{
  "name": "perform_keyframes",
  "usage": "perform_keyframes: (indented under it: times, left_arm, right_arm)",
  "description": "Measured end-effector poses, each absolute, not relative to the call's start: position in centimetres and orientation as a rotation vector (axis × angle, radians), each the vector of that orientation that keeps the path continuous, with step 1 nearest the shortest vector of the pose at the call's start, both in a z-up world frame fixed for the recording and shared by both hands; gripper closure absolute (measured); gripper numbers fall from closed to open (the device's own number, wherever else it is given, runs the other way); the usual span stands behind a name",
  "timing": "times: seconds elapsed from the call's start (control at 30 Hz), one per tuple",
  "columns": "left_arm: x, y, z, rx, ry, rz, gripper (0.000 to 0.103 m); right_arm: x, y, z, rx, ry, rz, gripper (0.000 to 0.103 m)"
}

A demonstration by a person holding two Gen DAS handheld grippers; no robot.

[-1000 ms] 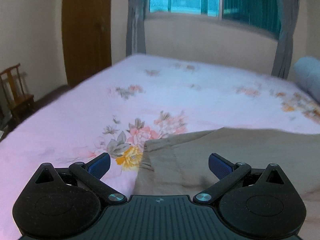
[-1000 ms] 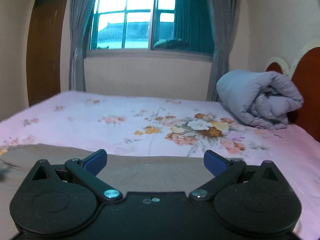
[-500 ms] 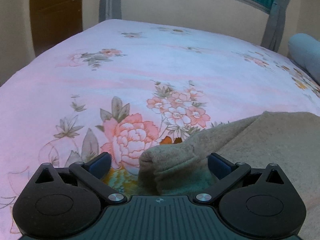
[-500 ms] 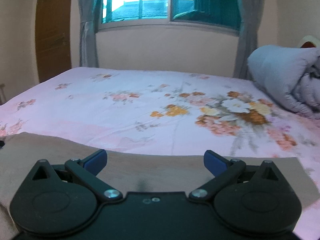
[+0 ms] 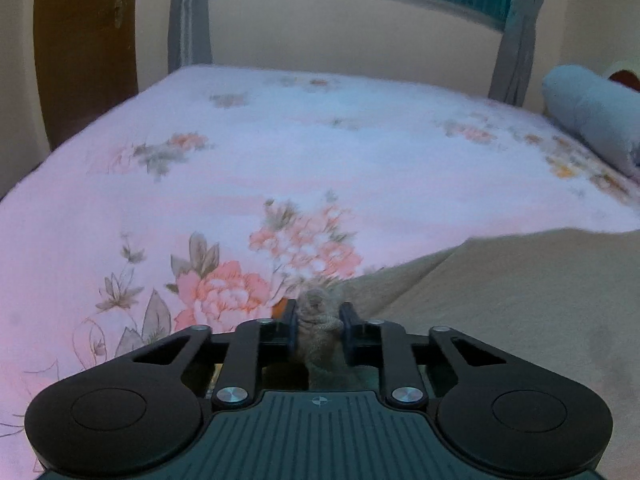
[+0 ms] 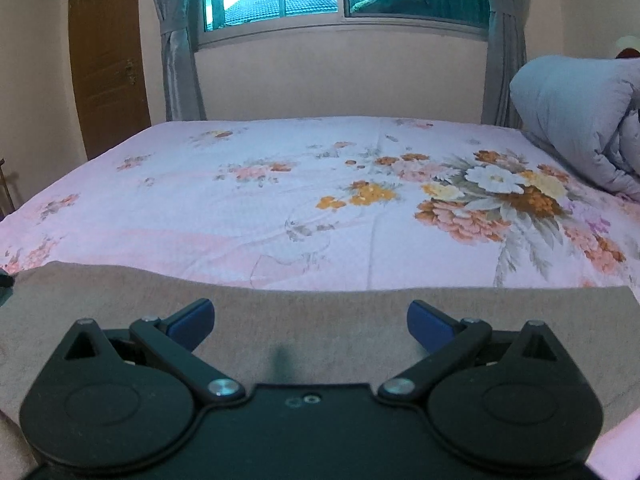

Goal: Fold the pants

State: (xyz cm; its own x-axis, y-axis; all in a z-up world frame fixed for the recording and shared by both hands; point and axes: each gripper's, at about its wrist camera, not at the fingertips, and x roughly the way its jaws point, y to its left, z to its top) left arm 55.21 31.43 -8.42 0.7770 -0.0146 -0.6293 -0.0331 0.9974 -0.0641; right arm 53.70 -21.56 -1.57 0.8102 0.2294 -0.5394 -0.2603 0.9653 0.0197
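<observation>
**Pants corner gripped on left, right tool spread**

Beige fleecy fabric pants (image 5: 520,304) lie flat along the near edge of the pink floral bedsheet (image 5: 248,184), corner bunched. The left gripper (image 5: 319,324) pinches that corner. The right gripper (image 6: 310,320) hovers low over the cloth, jaws wide apart. Folded grey quilt (image 6: 576,120) at 2 o'clock; brown wooden door (image 6: 106,64) at 10 o'clock.

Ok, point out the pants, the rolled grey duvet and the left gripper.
pants (image 6: 320,312): right wrist view, flat tan cloth ahead of the fingers.
rolled grey duvet (image 6: 572,120): right wrist view, its bulging side.
left gripper (image 5: 319,322): left wrist view, between fingertips shut on bunched cloth.
</observation>
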Motion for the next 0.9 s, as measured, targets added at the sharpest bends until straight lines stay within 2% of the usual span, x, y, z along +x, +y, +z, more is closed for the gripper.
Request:
perform_keyframes:
  times: [0.07, 0.13, 0.23, 0.27, 0.3, 0.33, 0.5, 0.67, 0.77, 0.8, 0.83, 0.9]
  left_arm:
    - [54.2, 31.5, -7.2, -0.091, 0.628, 0.006, 0.084]
    - [53.2, 31.7, -6.2, -0.122, 0.588, 0.007, 0.084]
    - [52.2, 32.1, -5.3, -0.148, 0.56, -0.002, 0.084]
    - [52.0, 32.0, -5.2, -0.147, 0.555, -0.004, 0.084]
    - [51.8, 32.1, -5.0, -0.147, 0.552, -0.003, 0.084]
    - [51.6, 32.2, -4.9, -0.151, 0.552, -0.004, 0.084]
    - [51.9, 32.2, -5.1, -0.137, 0.563, -0.008, 0.084]
    - [52.7, 32.1, -5.8, -0.137, 0.587, 0.008, 0.084]
    - [53.1, 32.0, -6.4, -0.136, 0.598, 0.018, 0.084]
    - [53.1, 32.0, -6.5, -0.14, 0.6, 0.02, 0.084]
    - [53.1, 32.0, -6.6, -0.145, 0.6, 0.021, 0.084]
    - [53.1, 32.2, -6.6, -0.155, 0.599, 0.02, 0.084]
  right_arm:
    - [54.2, -21.2, -1.4, -0.078, 0.567, 0.286, 0.007]
    - [55.3, -20.3, -1.7, -0.133, 0.584, 0.34, 0.012]
    - [57.1, -18.0, -3.0, -0.294, 0.612, 0.43, 0.039]
    - [57.8, -17.2, -3.5, -0.347, 0.624, 0.455, 0.043]
    - [58.4, -16.6, -4.0, -0.392, 0.628, 0.476, 0.054]
    - [59.0, -16.2, -4.5, -0.431, 0.628, 0.493, 0.059]
    - [61.1, -15.2, -5.9, -0.533, 0.651, 0.586, 0.06]
    - [62.3, -14.7, -6.4, -0.58, 0.686, 0.666, 0.065]
    - [61.6, -13.8, -6.8, -0.649, 0.694, 0.678, 0.075]
    - [61.4, -13.5, -6.9, -0.66, 0.702, 0.684, 0.086]
    - [61.2, -13.2, -6.9, -0.673, 0.708, 0.688, 0.103]
    - [60.3, -12.3, -7.3, -0.751, 0.694, 0.673, 0.103]
